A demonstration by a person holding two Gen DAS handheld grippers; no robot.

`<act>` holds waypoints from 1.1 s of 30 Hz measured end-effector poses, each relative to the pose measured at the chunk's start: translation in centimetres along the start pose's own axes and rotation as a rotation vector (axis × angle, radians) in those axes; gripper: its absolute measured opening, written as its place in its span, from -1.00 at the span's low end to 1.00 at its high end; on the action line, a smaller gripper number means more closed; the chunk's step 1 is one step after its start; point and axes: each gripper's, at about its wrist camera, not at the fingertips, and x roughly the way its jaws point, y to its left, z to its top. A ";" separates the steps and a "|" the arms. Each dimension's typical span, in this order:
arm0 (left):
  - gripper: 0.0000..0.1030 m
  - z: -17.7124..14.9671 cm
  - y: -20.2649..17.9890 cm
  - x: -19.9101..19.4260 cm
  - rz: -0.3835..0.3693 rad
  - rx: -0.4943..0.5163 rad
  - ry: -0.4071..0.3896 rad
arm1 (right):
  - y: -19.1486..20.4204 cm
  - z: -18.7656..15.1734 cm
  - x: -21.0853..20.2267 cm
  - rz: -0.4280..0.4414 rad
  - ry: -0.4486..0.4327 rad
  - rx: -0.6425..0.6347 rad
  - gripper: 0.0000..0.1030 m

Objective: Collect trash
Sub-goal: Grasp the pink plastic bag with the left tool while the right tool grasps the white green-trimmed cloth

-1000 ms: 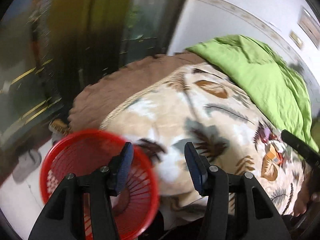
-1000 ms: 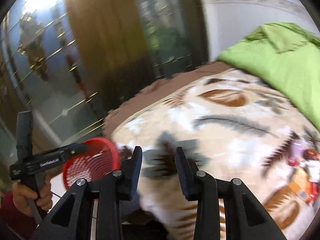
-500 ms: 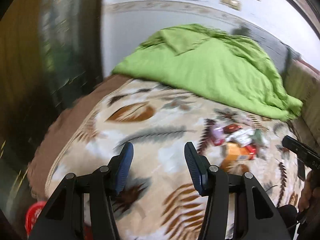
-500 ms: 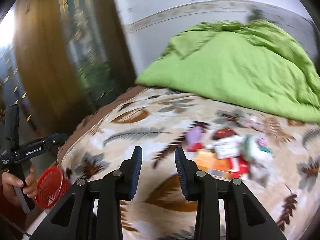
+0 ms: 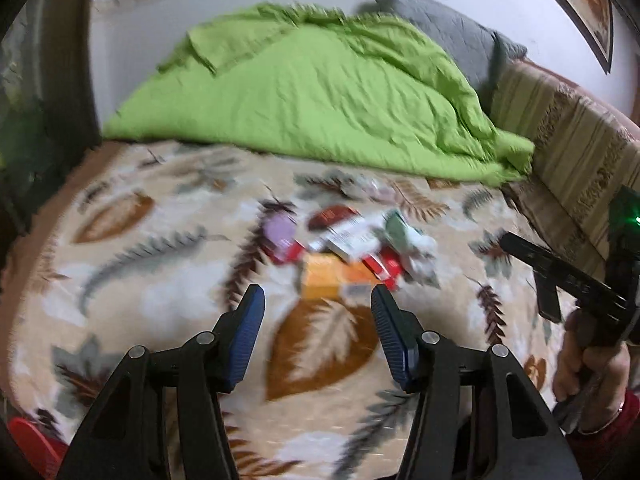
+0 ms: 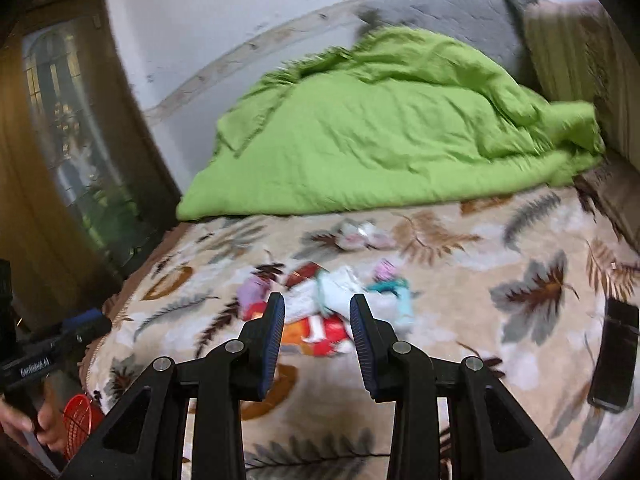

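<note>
A pile of trash lies in the middle of the leaf-print bed blanket: an orange box, red and white wrappers, a purple pack. My left gripper hovers just short of the pile, its jaws opening with nothing between them. In the right wrist view the same pile sits beyond my right gripper, which is open and empty. More crumpled wrappers lie farther back. The red basket stands low at the bed's left edge, and its rim peeks into the left wrist view.
A green quilt is heaped across the back of the bed against the wall. A striped cushion lines the right side. A flat black device lies on the blanket at the right. A glazed wooden door stands on the left.
Both views have swung from the red basket and door at the left across the bed to the trash pile. The basket has slid to the lower left corner. Both grippers stay empty.
</note>
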 end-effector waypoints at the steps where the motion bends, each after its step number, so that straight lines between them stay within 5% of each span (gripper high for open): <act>1: 0.05 -0.3 -0.5 0.3 -0.007 0.004 0.009 | -0.5 -0.3 0.4 -0.008 0.012 0.008 -0.29; 10: 0.07 -2.2 1.4 5.9 -0.052 -0.014 0.097 | -0.5 -2.5 8.2 -0.122 0.131 -0.090 0.09; 16: 0.28 -0.1 3.3 10.1 -0.060 -0.003 0.125 | -1.6 -1.7 14.7 -0.312 0.225 -0.168 0.14; 17: 0.28 0.4 3.7 10.9 -0.055 -0.002 0.130 | -1.8 -1.7 15.4 -0.303 0.231 -0.169 0.13; 18: 0.28 0.8 4.0 11.7 -0.047 -0.004 0.133 | -2.1 -1.8 15.8 -0.294 0.240 -0.154 -0.22; 21: 0.28 2.5 5.3 13.9 -0.019 -0.028 0.142 | -2.4 -2.2 15.3 -0.250 0.208 -0.125 -0.60; 30: 0.28 6.2 7.3 22.1 0.022 -0.109 0.231 | -0.9 -1.1 12.5 -0.216 0.038 -0.094 -0.65; 33: -0.17 5.9 7.6 23.5 0.071 -0.126 0.243 | 0.2 -0.9 12.4 -0.169 0.012 -0.092 -0.65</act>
